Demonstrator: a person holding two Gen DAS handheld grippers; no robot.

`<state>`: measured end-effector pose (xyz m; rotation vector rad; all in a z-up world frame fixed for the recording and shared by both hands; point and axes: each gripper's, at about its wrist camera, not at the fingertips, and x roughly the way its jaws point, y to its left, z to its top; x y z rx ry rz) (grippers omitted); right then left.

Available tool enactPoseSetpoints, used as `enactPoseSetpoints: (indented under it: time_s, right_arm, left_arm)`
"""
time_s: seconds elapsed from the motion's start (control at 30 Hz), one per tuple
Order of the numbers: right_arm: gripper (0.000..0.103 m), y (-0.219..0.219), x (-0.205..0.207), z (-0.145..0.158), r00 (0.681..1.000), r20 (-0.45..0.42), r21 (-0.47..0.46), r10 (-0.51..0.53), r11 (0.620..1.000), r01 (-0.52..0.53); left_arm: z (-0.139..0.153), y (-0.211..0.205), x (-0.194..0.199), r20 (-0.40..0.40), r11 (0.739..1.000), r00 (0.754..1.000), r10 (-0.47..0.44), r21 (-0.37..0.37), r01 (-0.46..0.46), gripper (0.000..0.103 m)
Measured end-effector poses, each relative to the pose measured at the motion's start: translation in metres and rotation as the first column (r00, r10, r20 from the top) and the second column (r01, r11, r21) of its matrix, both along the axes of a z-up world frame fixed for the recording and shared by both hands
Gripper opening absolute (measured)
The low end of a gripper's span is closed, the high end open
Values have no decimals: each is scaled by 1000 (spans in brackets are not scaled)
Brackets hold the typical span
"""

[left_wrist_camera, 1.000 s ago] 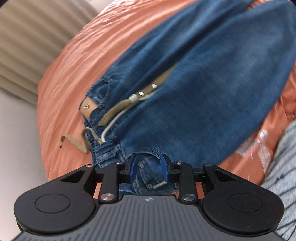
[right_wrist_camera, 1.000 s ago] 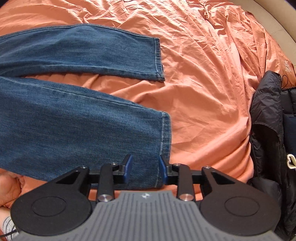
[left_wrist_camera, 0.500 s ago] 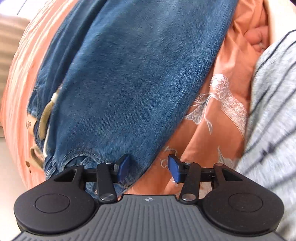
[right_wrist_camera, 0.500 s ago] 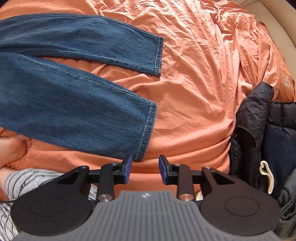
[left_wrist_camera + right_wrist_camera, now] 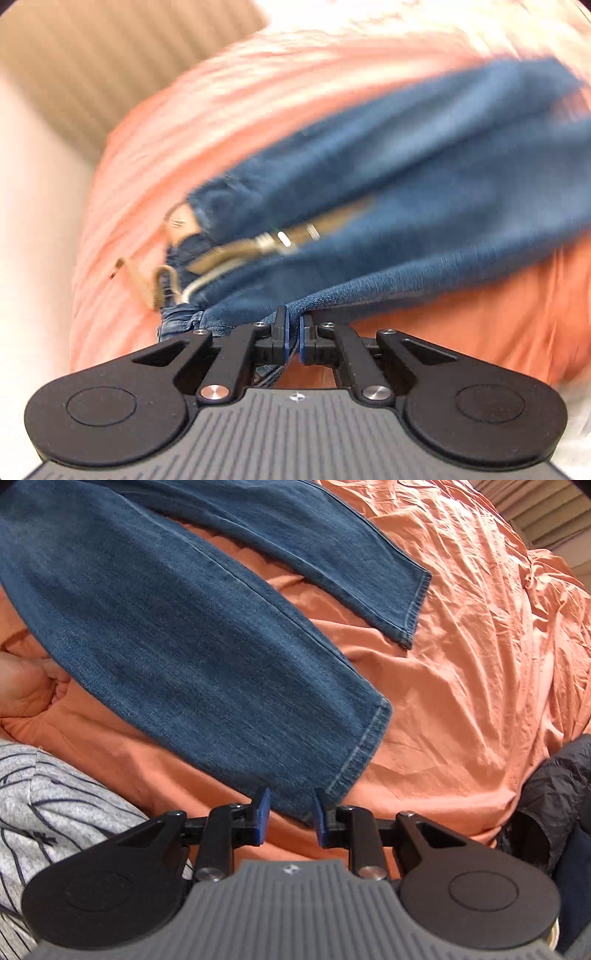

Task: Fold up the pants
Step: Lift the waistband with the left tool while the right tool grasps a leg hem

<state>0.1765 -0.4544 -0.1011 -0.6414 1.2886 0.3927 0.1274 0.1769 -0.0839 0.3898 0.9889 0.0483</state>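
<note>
I can read no words or numbers anywhere: the tan patch (image 5: 181,222) on the waistband of the jeans (image 5: 406,192) ahead of my left tool is too blurred, and the only sign is a small white emblem (image 5: 289,869) on the body of each tool.
</note>
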Motion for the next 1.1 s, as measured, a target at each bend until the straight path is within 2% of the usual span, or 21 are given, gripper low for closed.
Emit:
enactPoseSetpoints:
  time_s: [0.07,0.17,0.3,0.47,0.57,0.67,0.87,0.97,1.0,1.07,1.1]
  right_arm:
    - [22,10,1,-5,999,-9,33,41,999,-40]
    - [30,22,2,-12,994,-44,46,101,994,-99]
    - [30,37,-4,-22,983,-98,67,154,987,-148]
    - [31,68,-13,-33,971,-110,115,214,973,-201]
    - [35,90,-18,-50,959,-107,61,261,965,-255]
    - [36,102,-18,-66,962,-88,-34,258,965,-262]
    - [36,73,-10,-71,976,-12,-187,216,959,-214]
    - [25,46,-10,-64,984,12,-201,176,965,-170]
    - [16,39,-11,-61,987,21,-193,159,969,-152]
    - [12,30,-15,-51,989,55,-163,135,979,-124]
    - [6,26,-17,-45,990,74,-137,118,985,-107]
  left_arm:
    - [15,5,17,26,996,997,75,-53,-74,5]
    - [26,8,40,23,983,988,155,-98,-152,5]
    - [33,11,47,19,980,984,176,-97,-174,5]
    - [35,12,50,3,975,980,197,-107,-196,5]
    - [34,11,47,2,976,981,194,-105,-193,5]
    - [35,15,44,0,972,980,201,-124,-199,5]
    - [35,15,42,4,974,981,196,-118,-195,5]
    - [34,15,43,1,973,980,197,-120,-196,5]
    - [33,15,43,0,974,981,195,-119,-194,5]
    - [33,15,41,0,974,981,192,-119,-191,5]
    - [34,15,41,0,974,981,192,-119,-191,5]
